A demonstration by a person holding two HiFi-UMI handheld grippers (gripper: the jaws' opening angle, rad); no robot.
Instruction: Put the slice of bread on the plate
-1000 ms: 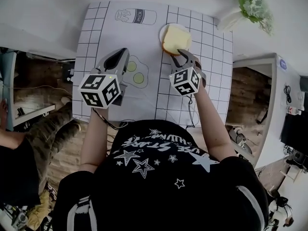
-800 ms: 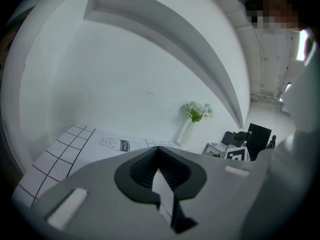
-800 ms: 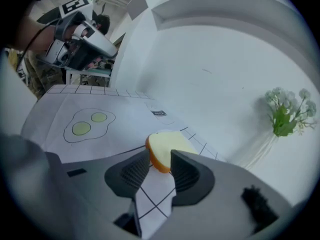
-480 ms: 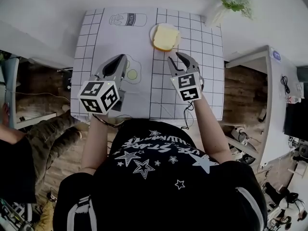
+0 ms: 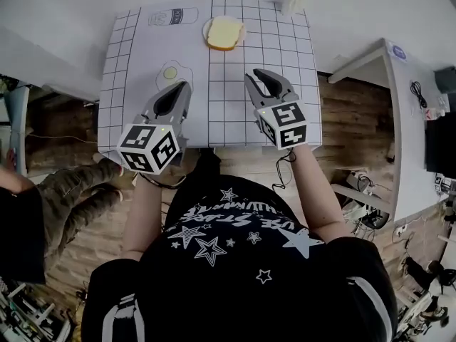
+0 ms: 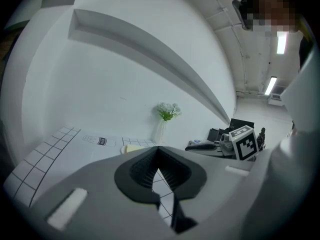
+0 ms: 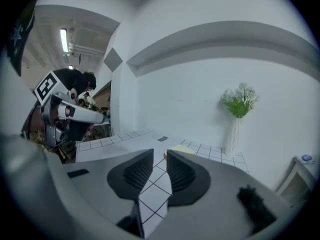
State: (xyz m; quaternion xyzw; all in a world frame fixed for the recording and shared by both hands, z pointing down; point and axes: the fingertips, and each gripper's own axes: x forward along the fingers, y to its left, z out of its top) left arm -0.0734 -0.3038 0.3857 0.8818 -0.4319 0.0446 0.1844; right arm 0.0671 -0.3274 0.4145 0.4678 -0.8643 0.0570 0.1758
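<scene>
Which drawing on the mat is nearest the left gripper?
The fried egg drawing. It lies just ahead of the left gripper, while the milk bottle drawing sits at the far edge of the mat.

Your left gripper (image 5: 182, 85) and right gripper (image 5: 260, 75): matt grey plastic, black ribbed jaws. Surface (image 5: 135, 66): matt white gridded sheet. Floor (image 5: 353, 130): wood planks, dull.
</scene>
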